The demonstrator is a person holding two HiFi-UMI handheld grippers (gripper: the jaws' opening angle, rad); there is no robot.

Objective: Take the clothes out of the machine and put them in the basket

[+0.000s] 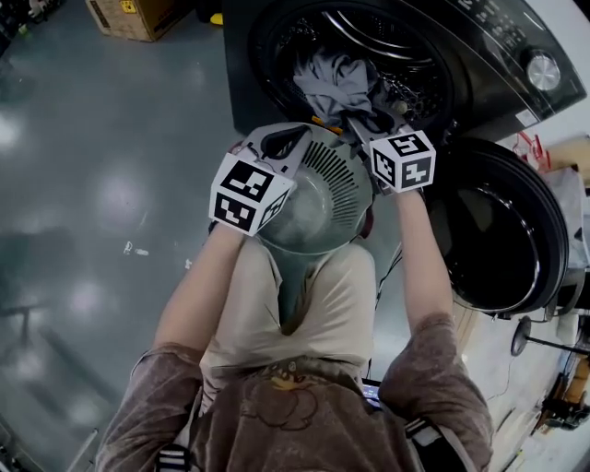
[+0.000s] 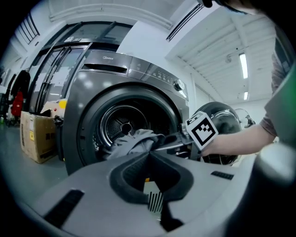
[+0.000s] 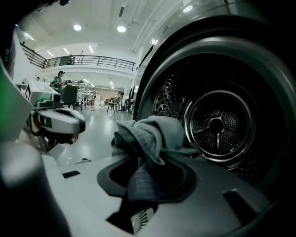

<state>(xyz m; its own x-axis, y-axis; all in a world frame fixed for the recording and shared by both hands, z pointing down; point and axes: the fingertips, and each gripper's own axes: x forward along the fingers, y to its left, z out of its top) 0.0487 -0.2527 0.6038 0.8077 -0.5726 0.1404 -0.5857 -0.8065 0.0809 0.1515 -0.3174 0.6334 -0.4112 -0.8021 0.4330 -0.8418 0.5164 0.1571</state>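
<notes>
A grey garment [image 1: 336, 78] hangs out of the mouth of the dark front-loading washing machine [image 1: 277, 46]. My right gripper [image 1: 358, 118] is shut on it; in the left gripper view its long dark jaws [image 2: 162, 142] pinch the bunched cloth [image 2: 134, 141] just outside the drum. In the right gripper view the garment [image 3: 152, 139] drapes down over the jaws and hides them. A round grey slotted basket [image 1: 323, 207] sits below both grippers, in front of the person's legs. My left gripper [image 1: 295, 140] hovers over the basket's far rim; its jaws are hidden beneath its own grey housing.
The machine's round door [image 1: 502, 230] stands open to the right. The steel drum [image 3: 217, 125] gapes behind the garment. A cardboard box [image 1: 138, 17] stands on the shiny grey floor left of the machine. Cables and stands crowd the right edge [image 1: 553, 369].
</notes>
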